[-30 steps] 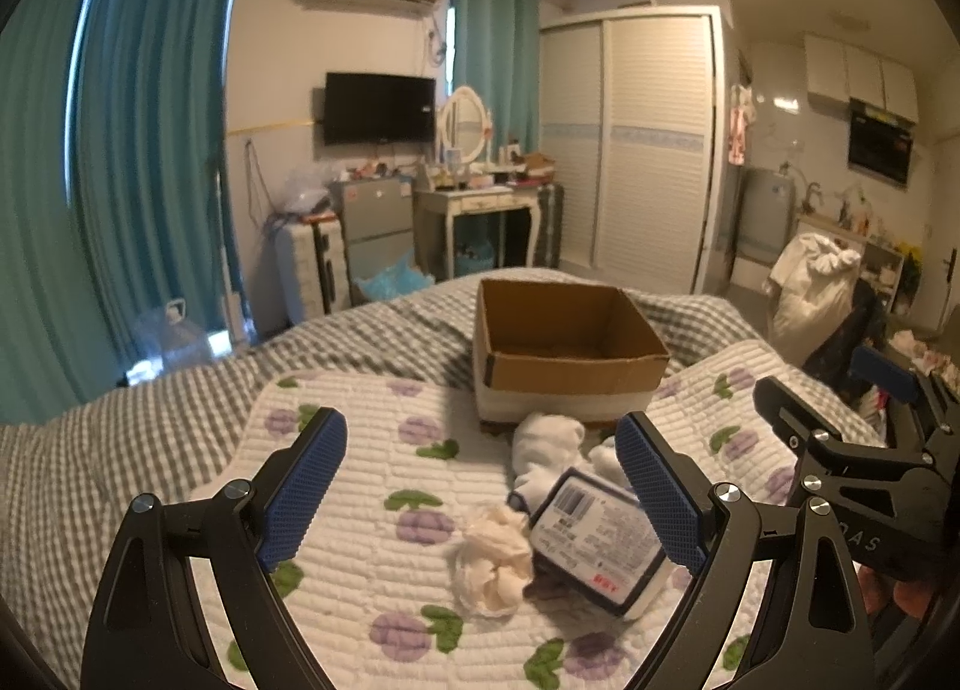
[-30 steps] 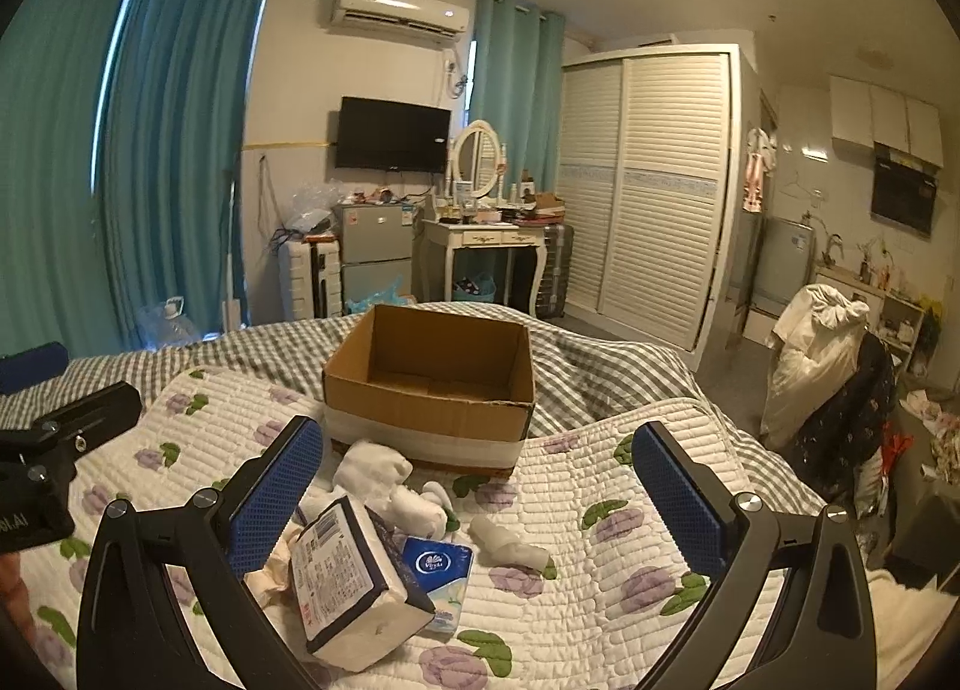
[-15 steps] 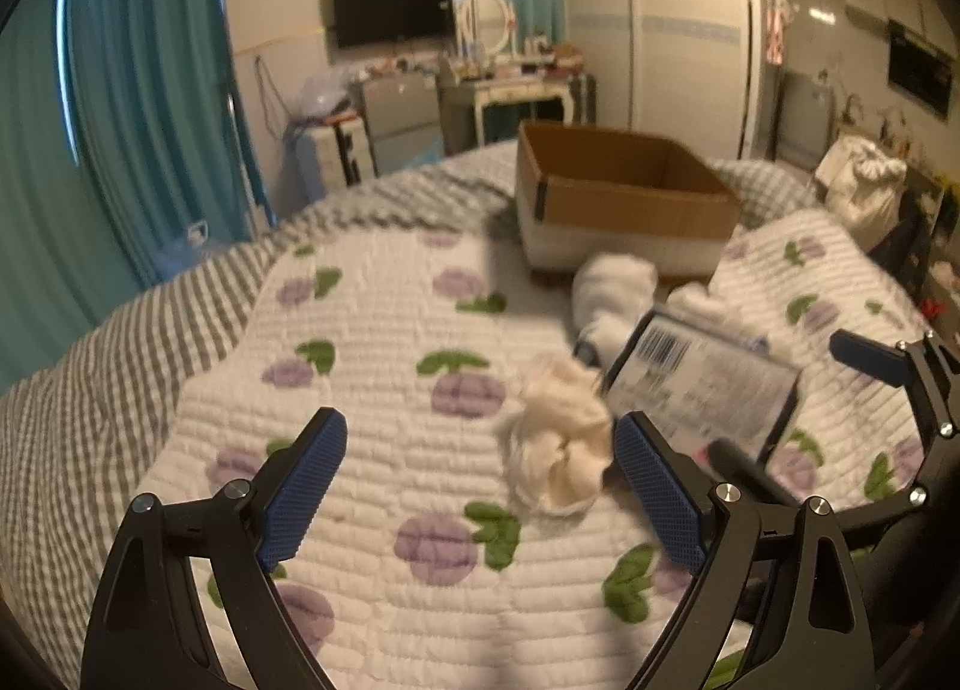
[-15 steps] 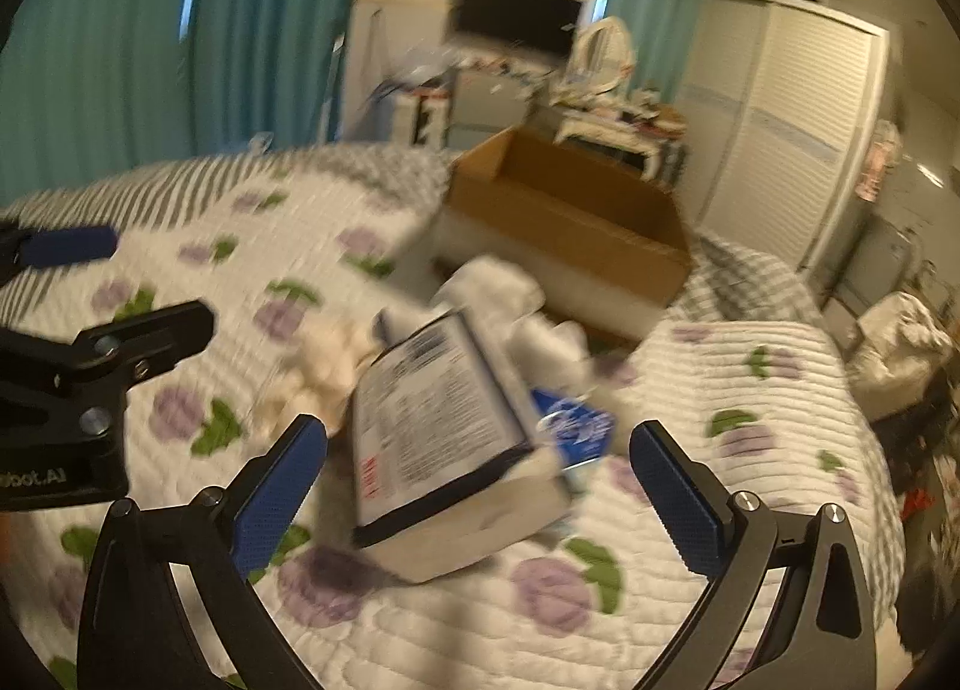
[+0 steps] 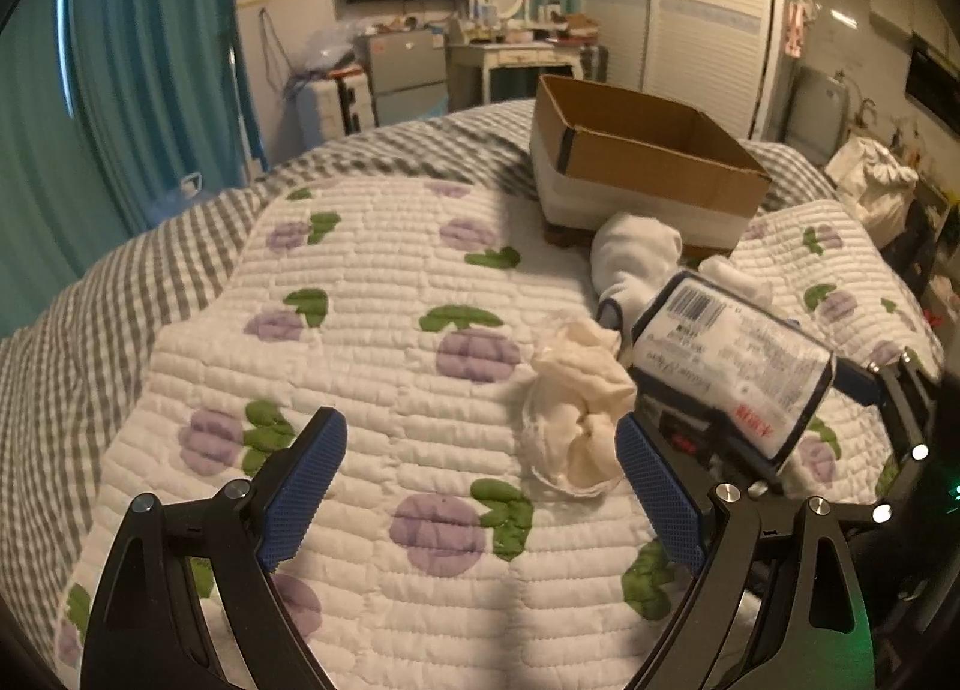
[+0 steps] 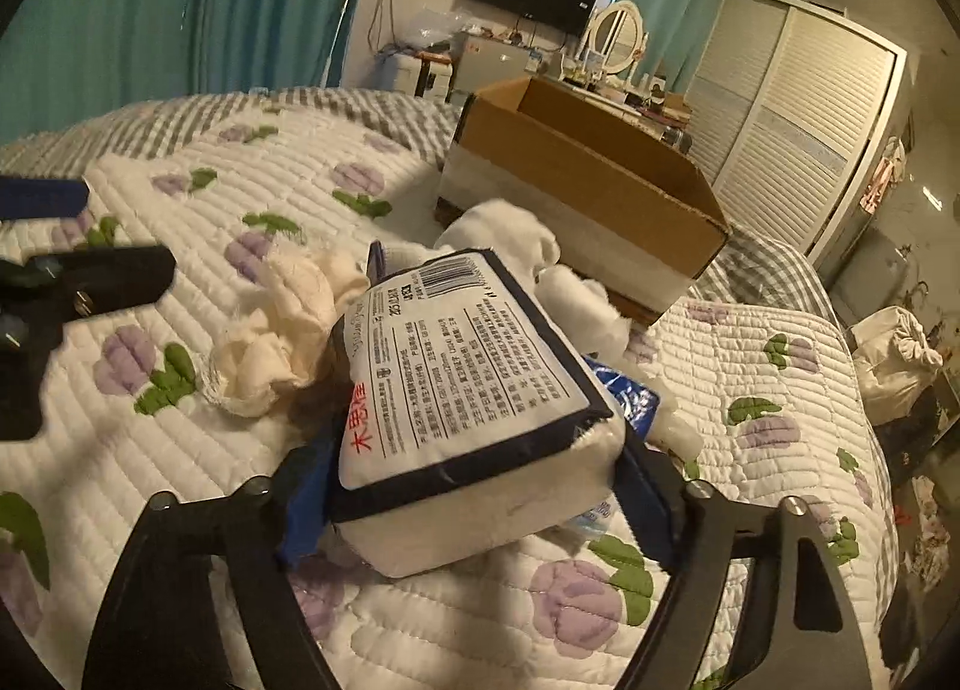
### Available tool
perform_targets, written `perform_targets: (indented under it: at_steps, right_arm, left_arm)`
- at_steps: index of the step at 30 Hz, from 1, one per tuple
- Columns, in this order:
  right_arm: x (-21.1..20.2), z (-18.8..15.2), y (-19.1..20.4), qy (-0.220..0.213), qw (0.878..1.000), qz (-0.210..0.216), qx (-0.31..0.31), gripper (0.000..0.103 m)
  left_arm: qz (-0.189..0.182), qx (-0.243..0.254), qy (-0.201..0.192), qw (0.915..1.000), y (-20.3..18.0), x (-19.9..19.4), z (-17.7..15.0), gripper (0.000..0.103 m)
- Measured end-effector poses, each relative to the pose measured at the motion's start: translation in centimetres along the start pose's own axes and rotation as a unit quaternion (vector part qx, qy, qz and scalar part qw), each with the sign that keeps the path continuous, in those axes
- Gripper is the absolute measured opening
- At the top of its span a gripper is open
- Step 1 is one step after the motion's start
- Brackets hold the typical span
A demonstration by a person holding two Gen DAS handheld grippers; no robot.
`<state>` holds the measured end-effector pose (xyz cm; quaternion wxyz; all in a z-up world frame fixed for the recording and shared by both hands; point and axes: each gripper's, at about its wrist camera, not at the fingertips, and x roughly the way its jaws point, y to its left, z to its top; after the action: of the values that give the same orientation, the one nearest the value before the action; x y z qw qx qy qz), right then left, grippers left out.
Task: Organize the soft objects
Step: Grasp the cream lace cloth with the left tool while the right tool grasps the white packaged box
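A white tissue pack with a dark blue border and printed label lies on the flowered quilt. My right gripper is closing on it, with both pads against its sides. In the left wrist view the same tissue pack sits between the right gripper's fingers. A crumpled cream cloth lies just left of the pack. My left gripper hovers open over bare quilt, its right fingertip beside that cloth. White rolled socks lie behind the pack.
An open cardboard box stands on the bed behind the pile. A small blue tissue packet lies under the big pack's right side. A grey checked blanket borders the quilt. Teal curtains, a dresser and a wardrobe stand beyond the bed.
Both grippers have dropped and tilted down toward the quilt. The right gripper's fingers have come in from wide open onto the tissue pack. The left gripper stays open.
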<state>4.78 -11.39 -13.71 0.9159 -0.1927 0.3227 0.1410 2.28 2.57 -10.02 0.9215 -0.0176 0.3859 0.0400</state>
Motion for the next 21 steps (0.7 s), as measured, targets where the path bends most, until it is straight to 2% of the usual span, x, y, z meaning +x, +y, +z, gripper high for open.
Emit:
perform_targets:
  at_steps: [4,11,16,18,21]
  right_arm:
    - [-1.8,0.6,-1.8,-0.033,0.998,0.019,0.042,0.074]
    - [-3.8,2.3,-4.9,-0.079,0.993,0.008,0.091,0.074]
    - [-3.7,2.8,-8.3,-0.084,0.988,-0.003,0.133,0.074]
    - [-3.4,2.7,-9.4,-0.081,0.986,-0.011,0.145,0.074]
    - [-2.5,2.2,-10.9,-0.073,0.984,-0.014,0.165,0.074]
  left_arm:
    - [-0.012,0.0,0.008,0.9999,-0.1,0.5,0.0,0.091]
    - [-0.047,0.022,0.021,0.9984,-2.0,2.1,-0.4,0.09]
    - [-0.033,0.021,0.034,0.9987,-3.1,4.3,0.1,0.089]
    - [-0.042,0.011,0.047,0.998,-3.3,5.6,0.5,0.073]
    - [-0.052,0.005,0.075,0.9959,-3.9,7.6,0.5,0.066]
